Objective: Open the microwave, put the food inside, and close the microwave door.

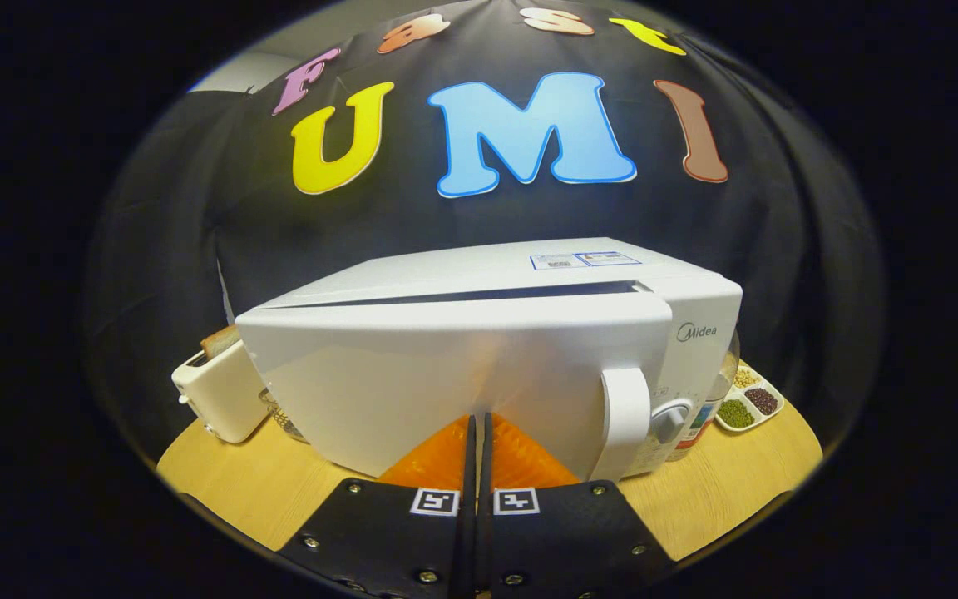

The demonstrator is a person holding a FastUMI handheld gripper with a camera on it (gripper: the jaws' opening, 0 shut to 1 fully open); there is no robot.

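A white microwave (529,274) stands on the wooden table (238,482), just ahead of my fingers. Its door (379,374) is slightly ajar, with a thin dark gap along its top edge that widens toward the handle side. The curved white handle (624,416) is on the door's right, next to a round knob (669,420) on the control panel. My gripper (479,418) is shut, fingers together with nothing between them. Their tips rest against the lower middle of the door's front, left of the handle.
A white toaster (217,395) with a slice of bread in it stands left of the microwave. A glass item (279,416) sits between them. Right of the microwave are a jar (724,378) and a white divided dish (749,401) of beans.
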